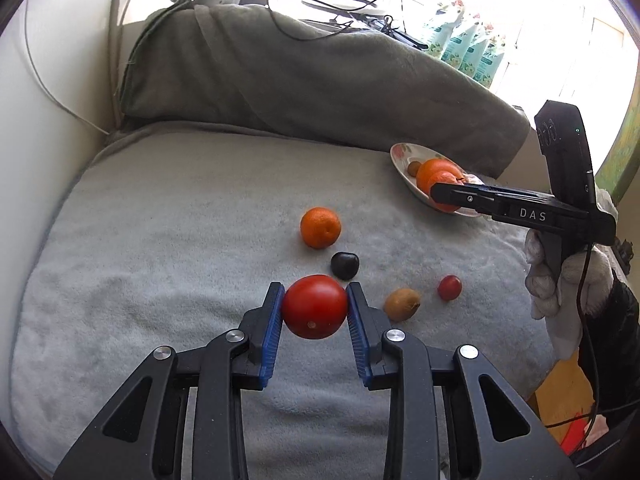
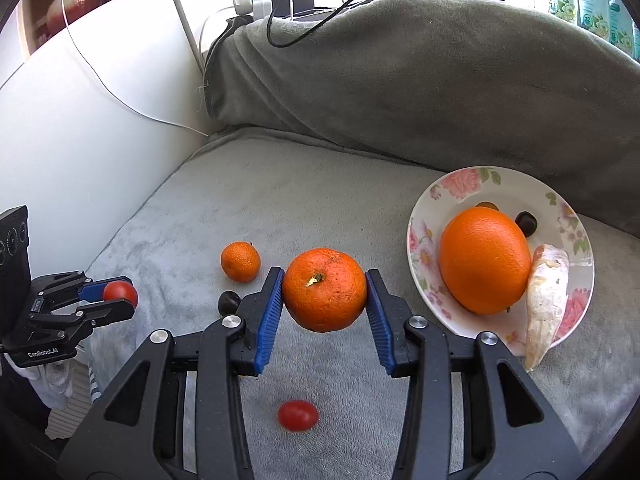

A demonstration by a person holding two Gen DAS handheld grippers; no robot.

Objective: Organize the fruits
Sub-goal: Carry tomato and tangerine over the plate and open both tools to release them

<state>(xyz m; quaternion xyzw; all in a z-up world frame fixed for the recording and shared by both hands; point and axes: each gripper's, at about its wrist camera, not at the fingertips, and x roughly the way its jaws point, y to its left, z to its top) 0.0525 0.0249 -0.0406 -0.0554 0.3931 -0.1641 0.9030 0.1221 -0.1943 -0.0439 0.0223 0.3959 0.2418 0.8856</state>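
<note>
Right wrist view showed my right gripper point(image 2: 325, 290) closed on a tangerine point(image 2: 325, 289), held above the grey blanket point(image 2: 248, 200) just left of the floral plate point(image 2: 420, 216). That plate already carried a large orange point(image 2: 484, 260) and a wrapped packet point(image 2: 546, 300), so I judged a dropped tangerine might bounce off or roll out. My left gripper point(image 1: 315, 307) pinched a tomato point(image 1: 315, 306) by its sides; too hard a squeeze could bruise it, too light and it might slip onto the dark fruit point(image 1: 345, 265) beyond.
</note>
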